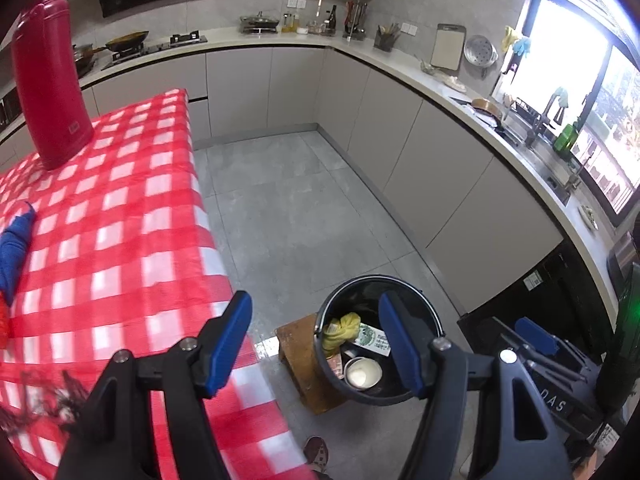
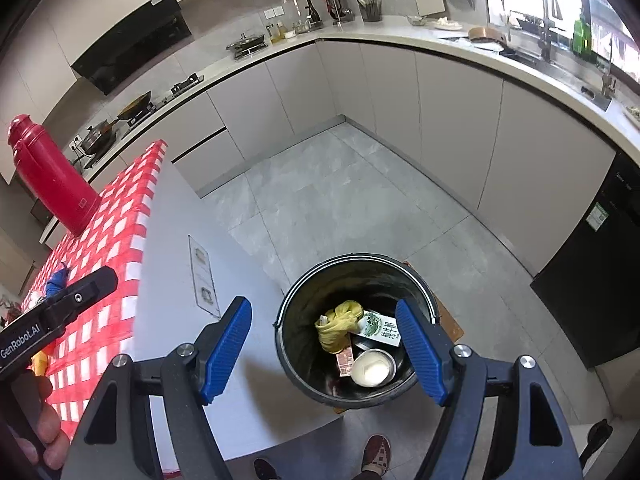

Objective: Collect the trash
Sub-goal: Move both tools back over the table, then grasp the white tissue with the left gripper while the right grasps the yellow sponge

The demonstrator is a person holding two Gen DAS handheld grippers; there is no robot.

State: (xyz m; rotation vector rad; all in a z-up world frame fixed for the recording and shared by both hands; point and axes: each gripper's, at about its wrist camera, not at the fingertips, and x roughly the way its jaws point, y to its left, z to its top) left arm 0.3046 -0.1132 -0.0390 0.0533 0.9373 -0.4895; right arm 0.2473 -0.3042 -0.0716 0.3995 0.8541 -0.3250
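Up high over the kitchen floor [image 2: 340, 208], both claws hang with nothing in them. A table [image 1: 120, 216] with a red and white checked cloth holds a tall red flask [image 1: 46, 84] and a blue cloth [image 1: 16, 248]. Beside it, a black bucket [image 2: 296, 320] sits on a small wooden stool [image 1: 296, 356]. Inside lie the trash: a yellow rag [image 2: 338, 326], a green and white packet [image 2: 378, 328] and a small white cup [image 2: 372, 368]. The left claw [image 1: 316, 344] is spread open. The right claw [image 2: 324, 352] is spread open too.

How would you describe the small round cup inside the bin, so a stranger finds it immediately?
Look beside the checked table for the black bin on the floor. At its bottom, below the yellow cloth and printed carton, lies the cup: round, with white contents.
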